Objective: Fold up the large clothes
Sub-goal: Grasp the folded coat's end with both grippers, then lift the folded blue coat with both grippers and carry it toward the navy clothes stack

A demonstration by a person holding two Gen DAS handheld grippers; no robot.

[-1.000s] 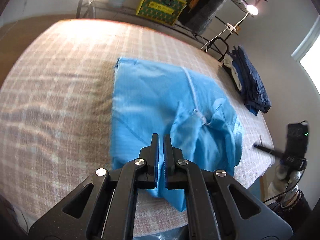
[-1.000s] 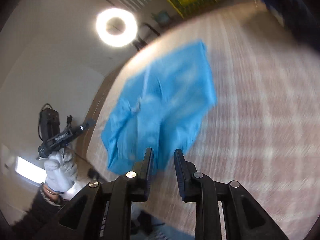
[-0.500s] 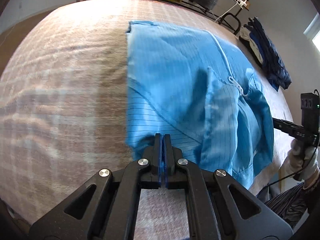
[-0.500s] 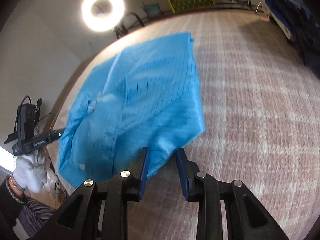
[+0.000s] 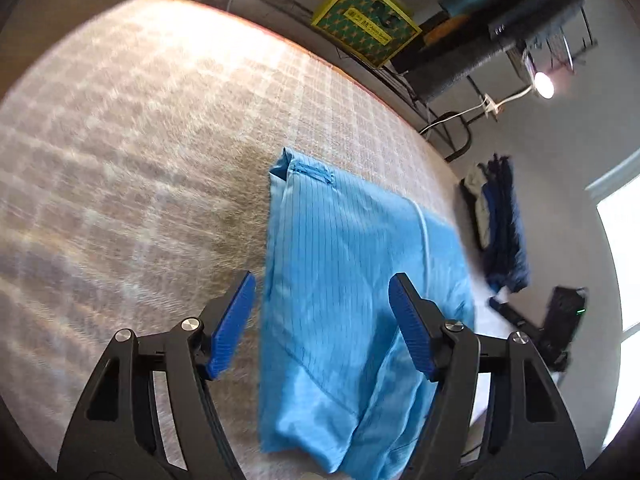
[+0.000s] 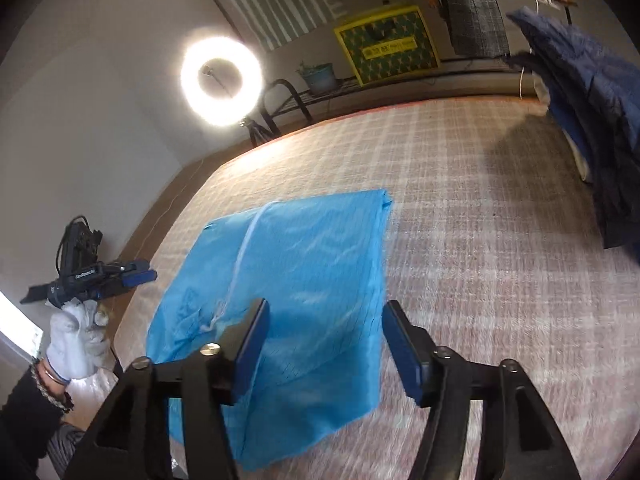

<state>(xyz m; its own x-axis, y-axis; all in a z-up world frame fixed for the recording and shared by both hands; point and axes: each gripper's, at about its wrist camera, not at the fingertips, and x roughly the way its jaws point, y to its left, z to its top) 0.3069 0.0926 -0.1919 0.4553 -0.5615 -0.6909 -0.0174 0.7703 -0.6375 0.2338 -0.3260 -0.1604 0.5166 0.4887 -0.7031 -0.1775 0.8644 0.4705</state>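
A light blue garment (image 5: 352, 280) lies folded flat on the checked bedcover (image 5: 140, 160), a white drawstring running along it. It also shows in the right wrist view (image 6: 304, 280). My left gripper (image 5: 322, 304) is open and empty, held above the garment's near end. My right gripper (image 6: 326, 334) is open and empty, above the garment's other near edge. The left gripper, in a white-gloved hand, shows in the right wrist view (image 6: 138, 277).
A pile of dark blue clothes (image 5: 500, 224) lies at the bed's far right edge, also in the right wrist view (image 6: 592, 92). A ring light (image 6: 221, 81), a yellow-green box (image 6: 386, 50) and a rack stand behind the bed.
Both grippers have opened and let go of the blue garment, which now lies flat. Both have lifted back from it.
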